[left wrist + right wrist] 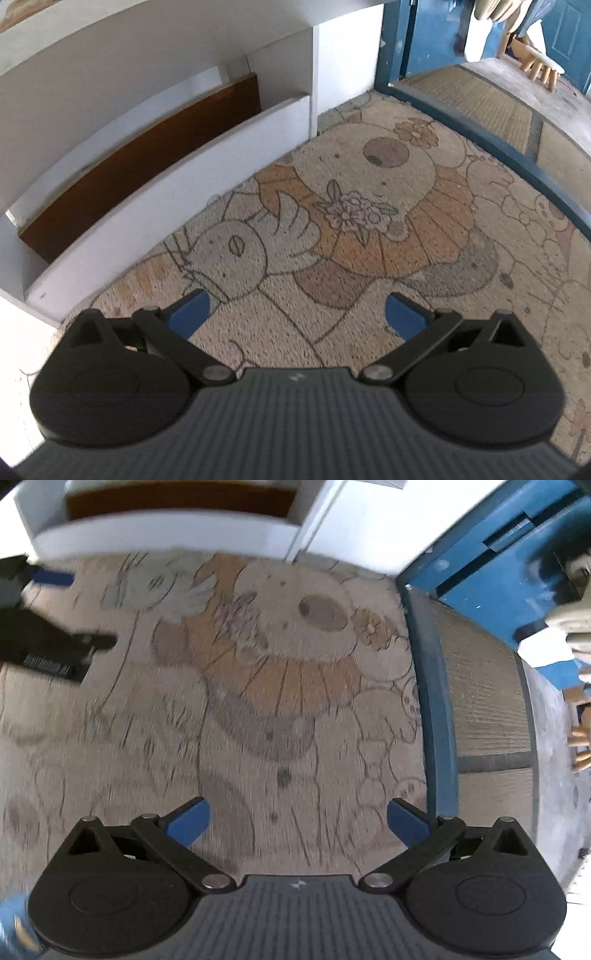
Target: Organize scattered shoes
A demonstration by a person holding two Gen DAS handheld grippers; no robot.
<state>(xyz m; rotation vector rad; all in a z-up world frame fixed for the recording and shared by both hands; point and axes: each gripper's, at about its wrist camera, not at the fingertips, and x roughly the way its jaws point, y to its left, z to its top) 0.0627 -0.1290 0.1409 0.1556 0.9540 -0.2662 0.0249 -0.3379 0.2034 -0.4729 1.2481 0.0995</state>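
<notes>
No shoe shows in either view. My left gripper hangs open over a patterned doormat with cartoon animals on it, nothing between its blue fingers. My right gripper is open too, above the same doormat, and its view is blurred by motion. The left gripper appears at the left edge of the right wrist view, low over the mat. A white shoe rack with a brown shelf board stands along the mat's left side; the shelf that shows holds nothing.
A blue door frame and threshold bound the mat on the right, with a woven mat and a concrete floor beyond. A small wooden stool stands outside. A white wall panel adjoins the rack.
</notes>
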